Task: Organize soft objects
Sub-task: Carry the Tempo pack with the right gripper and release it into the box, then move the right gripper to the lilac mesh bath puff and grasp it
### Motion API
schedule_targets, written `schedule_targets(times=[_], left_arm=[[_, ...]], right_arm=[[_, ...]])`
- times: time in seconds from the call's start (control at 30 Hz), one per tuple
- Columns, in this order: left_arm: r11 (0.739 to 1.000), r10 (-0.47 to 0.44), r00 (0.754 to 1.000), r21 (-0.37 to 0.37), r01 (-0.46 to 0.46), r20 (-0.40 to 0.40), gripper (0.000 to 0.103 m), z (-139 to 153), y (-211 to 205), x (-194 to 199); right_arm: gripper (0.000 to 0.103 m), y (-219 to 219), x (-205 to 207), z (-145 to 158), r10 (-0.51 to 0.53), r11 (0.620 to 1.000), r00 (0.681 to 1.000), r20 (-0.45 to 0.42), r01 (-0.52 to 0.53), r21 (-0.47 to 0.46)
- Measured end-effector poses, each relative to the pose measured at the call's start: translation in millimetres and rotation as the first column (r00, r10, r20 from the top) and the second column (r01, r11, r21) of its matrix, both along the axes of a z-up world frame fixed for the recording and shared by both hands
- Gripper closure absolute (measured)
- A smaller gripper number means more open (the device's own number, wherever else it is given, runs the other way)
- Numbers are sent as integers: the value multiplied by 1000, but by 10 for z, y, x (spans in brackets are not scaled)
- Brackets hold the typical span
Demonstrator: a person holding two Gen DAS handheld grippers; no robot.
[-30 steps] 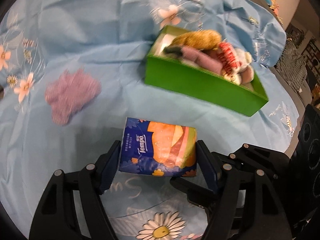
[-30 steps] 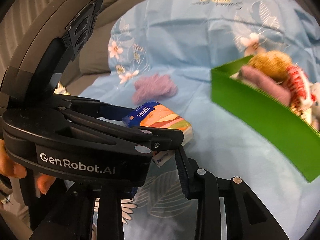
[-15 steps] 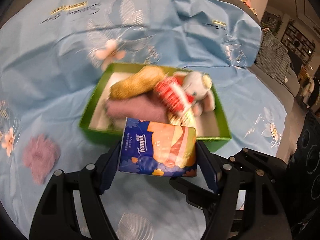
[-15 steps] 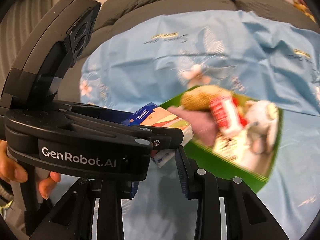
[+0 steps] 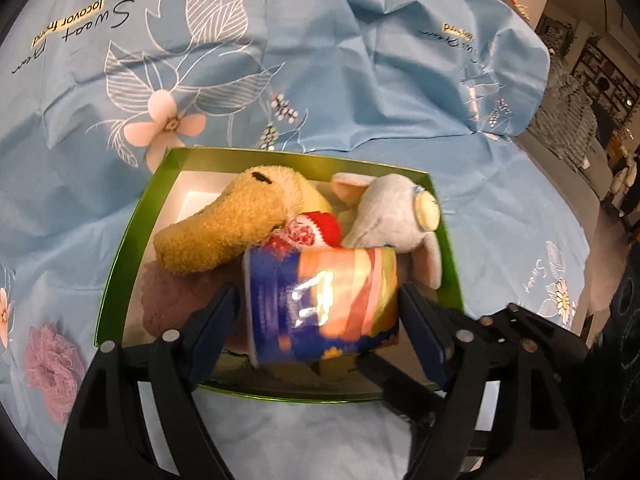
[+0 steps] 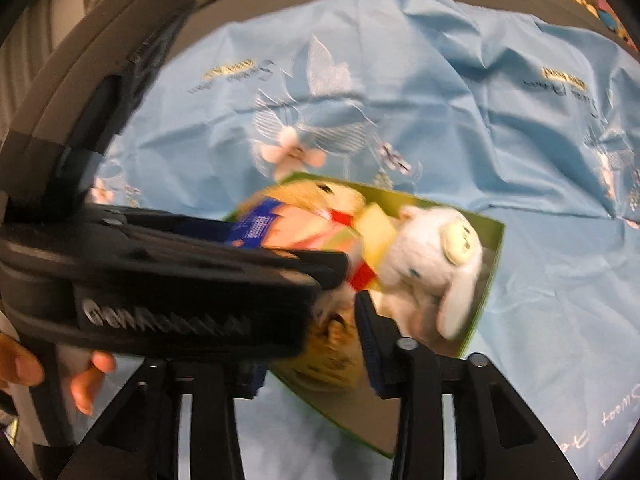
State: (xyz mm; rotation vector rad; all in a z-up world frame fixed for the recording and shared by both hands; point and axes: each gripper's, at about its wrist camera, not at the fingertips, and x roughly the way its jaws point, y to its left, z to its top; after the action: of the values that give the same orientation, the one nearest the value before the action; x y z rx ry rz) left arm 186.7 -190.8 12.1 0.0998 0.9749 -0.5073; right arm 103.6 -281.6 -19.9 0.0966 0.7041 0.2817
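Observation:
A green box (image 5: 132, 248) on the blue flowered sheet holds a yellow plush (image 5: 240, 228), a white plush (image 5: 396, 212), a red item (image 5: 316, 228) and a purple cloth (image 5: 172, 300). The blue and orange tissue pack (image 5: 320, 300) hangs blurred over the box's near end. My left gripper (image 5: 318, 294) straddles it with jaws opening, and a thin gap shows on each side of the pack. In the right wrist view the left gripper's body (image 6: 180, 280) covers much of the box (image 6: 488, 280). My right gripper (image 6: 312, 344) is opening with nothing gripped; its left finger is mostly hidden.
A fluffy purple piece (image 5: 52, 364) lies on the sheet (image 5: 320, 80) left of the box. The sheet ends at the right, with dark furniture beyond (image 5: 600, 128). A hand (image 6: 88, 380) holds the left gripper's handle.
Both grippers moved from the open sheet to over the green box. The tissue pack, clamped before, now sits loose between the widened left fingers. The right fingers have also spread.

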Motion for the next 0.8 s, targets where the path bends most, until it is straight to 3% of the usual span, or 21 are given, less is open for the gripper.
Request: schedule_targets(times=[0.1, 0.33, 0.8], left_arm=[[1000, 5, 1000, 16, -5, 0, 20, 2, 58, -30], [999, 42, 999, 3, -42, 14, 20, 81, 352, -162], [992, 117, 992, 39, -119, 42, 20, 13, 1023, -741]], right_arm=[[46, -100, -65, -53, -38, 999, 999, -16, 38, -16], [46, -275, -329, -26, -80, 997, 997, -21, 80, 10], [45, 416, -655, 33, 102, 994, 995, -9, -102, 48]])
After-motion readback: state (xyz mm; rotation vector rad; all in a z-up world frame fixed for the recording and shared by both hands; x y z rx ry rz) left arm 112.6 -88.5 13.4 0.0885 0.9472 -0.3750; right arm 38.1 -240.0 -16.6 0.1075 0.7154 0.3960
